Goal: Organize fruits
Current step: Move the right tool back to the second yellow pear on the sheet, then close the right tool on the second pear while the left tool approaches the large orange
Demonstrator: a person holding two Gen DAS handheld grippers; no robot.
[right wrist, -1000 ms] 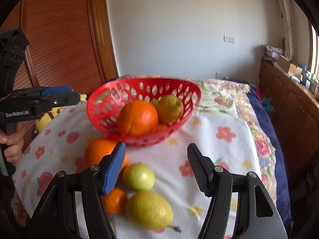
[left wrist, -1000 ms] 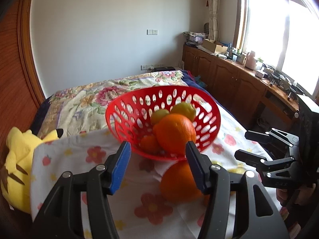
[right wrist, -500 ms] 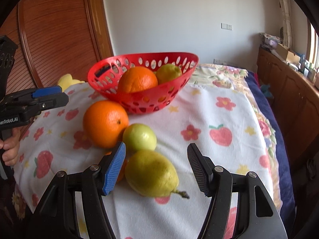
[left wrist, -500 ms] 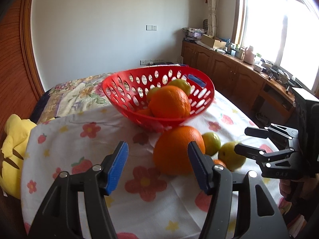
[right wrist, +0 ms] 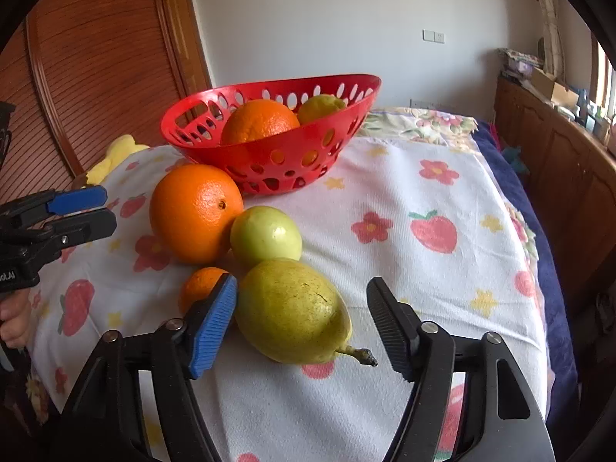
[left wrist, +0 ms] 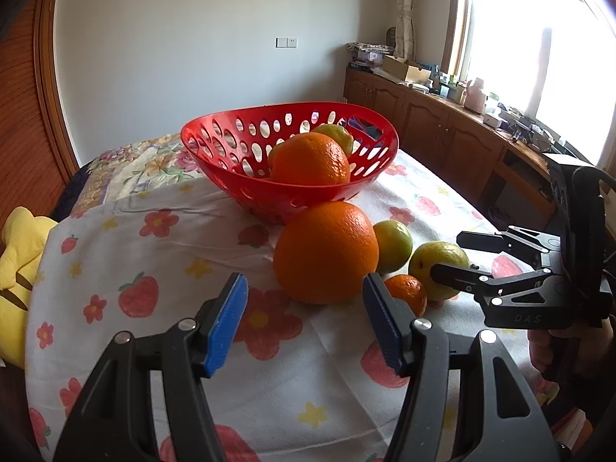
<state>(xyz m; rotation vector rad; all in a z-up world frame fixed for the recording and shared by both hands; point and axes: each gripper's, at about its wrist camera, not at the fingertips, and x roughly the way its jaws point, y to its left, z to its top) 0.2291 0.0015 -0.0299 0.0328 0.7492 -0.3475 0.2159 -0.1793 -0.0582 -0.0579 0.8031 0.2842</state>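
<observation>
Left gripper (left wrist: 304, 319): my left-hand tool, jaws released and holding nothing; the big orange sits just past the tips, toward 12 o'clock.
Big orange (left wrist: 326, 253): large round orange fruit on the white flower-and-strawberry printed cloth (left wrist: 154, 269) over the bed, at the basket's 6 o'clock and close against its foot.
Red basket (left wrist: 231, 161): perforated red plastic oval basket at 12 o'clock of the loose fruit; inside I see a second large orange (left wrist: 310, 159) and a yellow-green lemon-like fruit (left wrist: 335, 134) behind it.
Small tangerine (right wrist: 202, 288): small orange fruit at 7 o'clock of the green fruit, partly hidden behind my right tool's blue pad.
Green fruit (right wrist: 266, 235): round pale-green fruit touching the big orange at its 3 o'clock.
Yellow pear (right wrist: 292, 310): yellow-green pear lying on its side, stem toward 4 o'clock, at 6 o'clock of the green fruit.
Right gripper (right wrist: 302, 323): jaws opening, the pear between them; the blue pad looks just beside the pear's skin, the black pad is apart from it, so nothing is clamped.
Yellow plush toy (left wrist: 19, 269): at 9 o'clock, off the cloth's edge.
Person's hand (right wrist: 13, 321): wrapped on the left tool's handle.
</observation>
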